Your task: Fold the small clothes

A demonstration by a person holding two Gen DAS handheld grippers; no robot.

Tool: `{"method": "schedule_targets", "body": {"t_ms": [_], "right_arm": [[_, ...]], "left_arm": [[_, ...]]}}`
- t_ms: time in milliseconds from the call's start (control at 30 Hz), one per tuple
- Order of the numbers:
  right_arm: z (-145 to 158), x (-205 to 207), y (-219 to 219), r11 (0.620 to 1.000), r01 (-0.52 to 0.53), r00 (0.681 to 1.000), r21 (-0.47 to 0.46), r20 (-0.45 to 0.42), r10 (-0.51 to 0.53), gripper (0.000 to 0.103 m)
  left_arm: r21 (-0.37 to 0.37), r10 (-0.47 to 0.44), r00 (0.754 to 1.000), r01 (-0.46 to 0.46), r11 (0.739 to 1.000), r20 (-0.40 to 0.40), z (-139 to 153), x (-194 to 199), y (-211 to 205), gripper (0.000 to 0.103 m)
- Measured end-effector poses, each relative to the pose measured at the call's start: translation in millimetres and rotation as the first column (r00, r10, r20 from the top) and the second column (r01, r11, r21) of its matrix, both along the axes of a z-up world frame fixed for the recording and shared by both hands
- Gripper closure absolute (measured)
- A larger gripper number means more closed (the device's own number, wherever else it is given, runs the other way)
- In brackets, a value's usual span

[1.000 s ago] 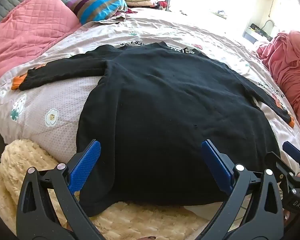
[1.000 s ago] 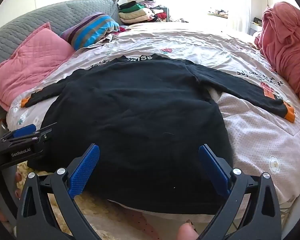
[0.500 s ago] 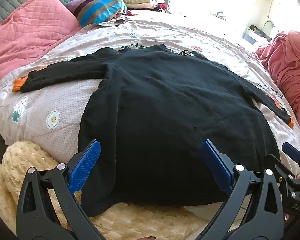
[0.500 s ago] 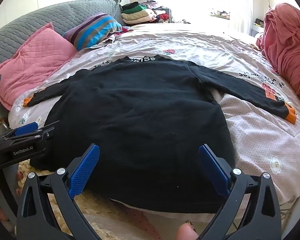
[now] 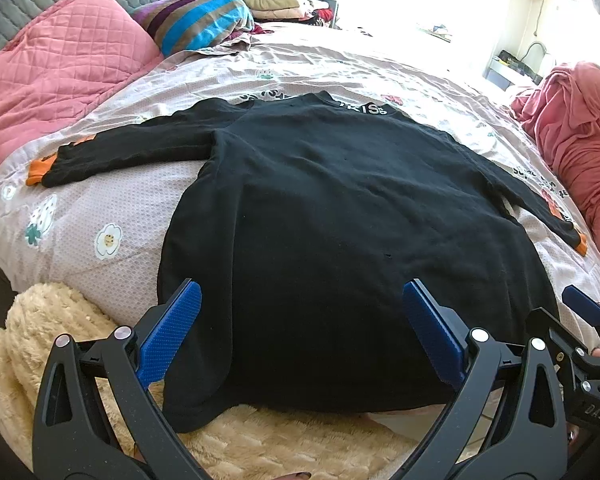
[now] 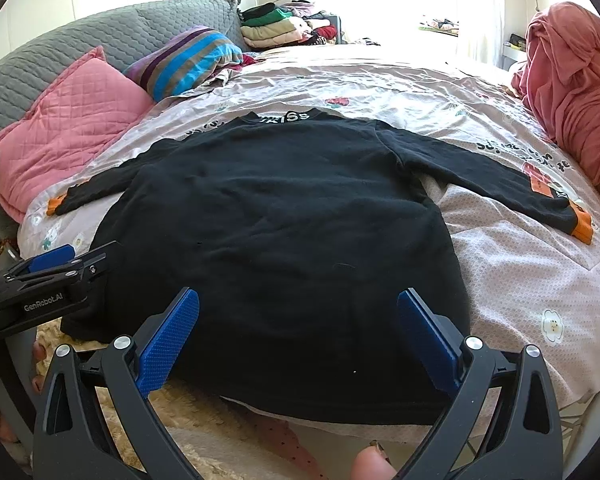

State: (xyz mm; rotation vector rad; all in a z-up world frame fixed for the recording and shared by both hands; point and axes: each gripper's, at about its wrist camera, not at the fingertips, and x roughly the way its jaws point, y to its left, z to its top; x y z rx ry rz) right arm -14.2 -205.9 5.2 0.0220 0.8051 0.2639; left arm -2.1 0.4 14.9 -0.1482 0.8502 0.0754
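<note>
Blue pads on both tools were spread wide, nothing between them. Left gripper [image 5: 300, 332] hovered over the near hem of the black sweater [image 5: 340, 220], left of centre; right gripper [image 6: 298, 334] hovered over the same hem further right. Neither touched the fabric as far as the views showed. Each tool showed at the edge of the other's view, side by side, apart.

Sweater lay flat and spread out on the floral bedsheet [image 5: 112, 216], collar at the far end with white lettering, near hem draped over the bed's near edge. Both sleeves were stretched outward: left sleeve [image 5: 132, 156] toward the pink quilted pillow [image 5: 60, 84], right sleeve [image 6: 480, 176] toward the pink blanket [image 6: 572, 92] heaped on the right. Orange cuffs were at both sleeve ends.

Cream fluffy rug [image 5: 60, 340] sat below the near edge, sweater's near-left corner resting on it. Striped pillow [image 5: 200, 20] was at far left beside the pink one, grey quilted headboard [image 6: 60, 60] behind them. Stack of folded clothes [image 6: 280, 28] sat at the far end.
</note>
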Motion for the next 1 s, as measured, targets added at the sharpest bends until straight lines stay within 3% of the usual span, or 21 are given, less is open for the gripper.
{"method": "schedule_targets", "body": {"t_ms": [1000], "right_arm": [[0.1,3.2,-1.4,1.000,0.014,1.000,-0.007,-0.009,-0.014,0.004]], "left_arm": [[0.005,0.001,1.000,-0.001,1.000,0.013,1.7,-0.2,3.9,0.008]]}}
